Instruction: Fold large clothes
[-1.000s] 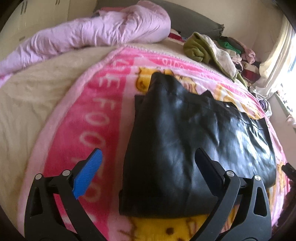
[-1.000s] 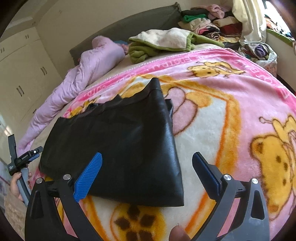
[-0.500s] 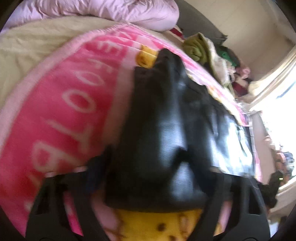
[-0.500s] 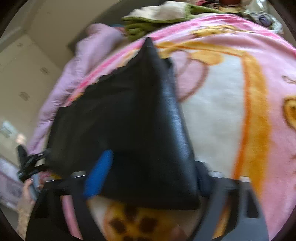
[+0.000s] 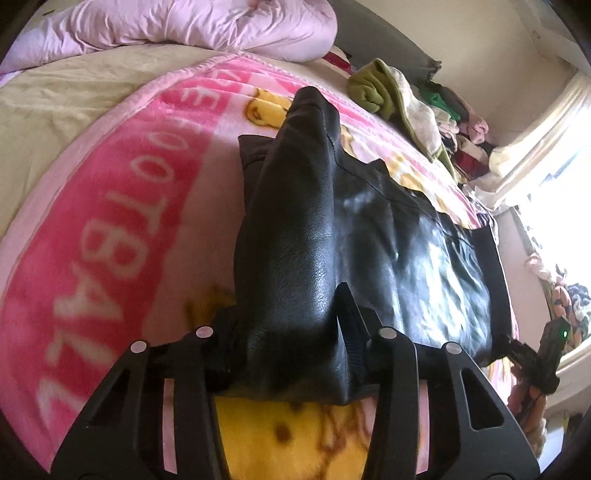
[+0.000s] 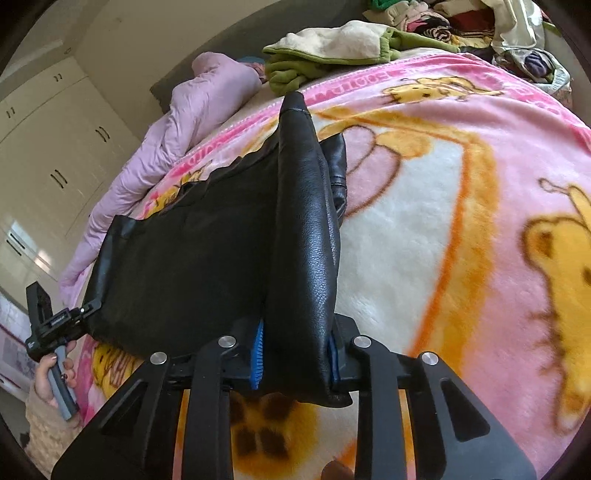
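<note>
A black leather garment (image 5: 369,236) lies folded on a pink cartoon blanket (image 5: 122,229) on a bed. My left gripper (image 5: 291,332) is shut on the garment's near left corner, and the leather bunches up into a ridge between the fingers. In the right wrist view my right gripper (image 6: 295,343) is shut on the garment's (image 6: 207,251) near right corner, pinching a raised fold. The left gripper also shows at the garment's far corner in the right wrist view (image 6: 55,325). The right gripper shows at the right edge of the left wrist view (image 5: 535,358).
A pink duvet (image 5: 184,26) lies bunched at the head of the bed. A green and cream garment (image 6: 332,48) and a pile of mixed clothes (image 5: 458,122) sit at the far side. White wardrobes (image 6: 55,147) stand beyond the bed.
Both grippers were open above the garment's near edge. They moved down onto its two near corners and shut on the leather, which now rises into folds.
</note>
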A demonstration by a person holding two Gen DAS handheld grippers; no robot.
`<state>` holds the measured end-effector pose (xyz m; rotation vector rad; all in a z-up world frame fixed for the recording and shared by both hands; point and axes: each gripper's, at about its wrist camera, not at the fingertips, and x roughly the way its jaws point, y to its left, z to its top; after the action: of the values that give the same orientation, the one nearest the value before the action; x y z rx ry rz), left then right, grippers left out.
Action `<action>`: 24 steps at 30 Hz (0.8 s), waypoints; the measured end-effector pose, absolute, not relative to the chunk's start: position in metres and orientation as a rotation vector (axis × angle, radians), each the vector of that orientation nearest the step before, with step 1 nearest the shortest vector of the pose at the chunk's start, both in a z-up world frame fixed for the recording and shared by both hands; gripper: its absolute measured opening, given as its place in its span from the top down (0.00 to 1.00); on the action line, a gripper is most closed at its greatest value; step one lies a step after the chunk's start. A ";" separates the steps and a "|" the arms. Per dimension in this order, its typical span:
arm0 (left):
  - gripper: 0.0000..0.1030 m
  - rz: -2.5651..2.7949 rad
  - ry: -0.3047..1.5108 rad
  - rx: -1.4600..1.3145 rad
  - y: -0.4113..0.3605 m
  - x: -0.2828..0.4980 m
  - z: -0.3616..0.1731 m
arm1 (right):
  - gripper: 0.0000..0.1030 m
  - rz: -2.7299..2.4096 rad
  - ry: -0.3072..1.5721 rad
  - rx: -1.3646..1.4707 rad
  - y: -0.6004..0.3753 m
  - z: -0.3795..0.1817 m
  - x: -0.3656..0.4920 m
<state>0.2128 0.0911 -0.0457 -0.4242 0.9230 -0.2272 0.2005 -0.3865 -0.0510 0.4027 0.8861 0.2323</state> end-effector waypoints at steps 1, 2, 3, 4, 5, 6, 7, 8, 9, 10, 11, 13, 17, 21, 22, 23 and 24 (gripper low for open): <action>0.66 -0.231 0.923 -0.423 0.090 0.209 -0.046 | 0.76 0.231 0.888 0.397 -0.388 -0.052 0.199; 0.66 -0.233 0.925 -0.422 0.089 0.206 -0.047 | 0.76 0.229 0.889 0.388 -0.389 -0.052 0.194; 0.66 -0.233 0.927 -0.416 0.087 0.204 -0.049 | 0.76 0.228 0.890 0.385 -0.390 -0.053 0.191; 0.65 -0.230 0.926 -0.407 0.086 0.203 -0.051 | 0.75 0.226 0.894 0.384 -0.390 -0.055 0.189; 0.65 -0.224 0.926 -0.399 0.085 0.203 -0.052 | 0.75 0.223 0.893 0.384 -0.389 -0.057 0.187; 0.63 -0.216 0.928 -0.394 0.085 0.204 -0.053 | 0.73 0.217 0.892 0.383 -0.389 -0.058 0.187; 0.63 -0.212 0.930 -0.394 0.084 0.205 -0.054 | 0.69 0.199 0.895 0.380 -0.389 -0.059 0.187; 0.61 -0.205 0.932 -0.393 0.084 0.206 -0.054 | 0.67 0.180 0.897 0.371 -0.387 -0.059 0.187; 0.59 -0.199 0.932 -0.388 0.084 0.205 -0.054 | 0.64 0.159 0.897 0.353 -0.384 -0.058 0.187; 0.58 -0.193 0.934 -0.381 0.083 0.206 -0.053 | 0.61 0.146 0.895 0.339 -0.383 -0.056 0.187; 0.55 -0.186 0.935 -0.375 0.083 0.205 -0.052 | 0.54 0.124 0.891 0.322 -0.381 -0.054 0.186; 0.50 -0.177 0.936 -0.364 0.084 0.206 -0.049 | 0.42 0.090 0.873 0.287 -0.379 -0.047 0.180; 0.42 -0.161 0.904 -0.316 0.083 0.200 -0.038 | 0.29 0.046 0.774 0.220 -0.373 -0.024 0.165; 0.33 -0.130 0.815 -0.248 0.079 0.184 -0.011 | 0.27 0.062 0.684 0.135 -0.359 -0.002 0.151; 0.33 -0.128 0.797 -0.230 0.076 0.181 -0.004 | 0.27 0.075 0.672 0.115 -0.353 0.002 0.150; 0.33 -0.139 0.780 -0.213 0.071 0.177 0.004 | 0.27 0.093 0.663 0.092 -0.347 0.005 0.148; 0.33 -0.152 0.771 -0.197 0.066 0.176 0.009 | 0.28 0.118 0.654 0.062 -0.337 0.009 0.148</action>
<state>0.1762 0.0655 0.0090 -0.1972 0.7706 -0.1523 0.1478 -0.3369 0.0086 0.0617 0.6540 0.1176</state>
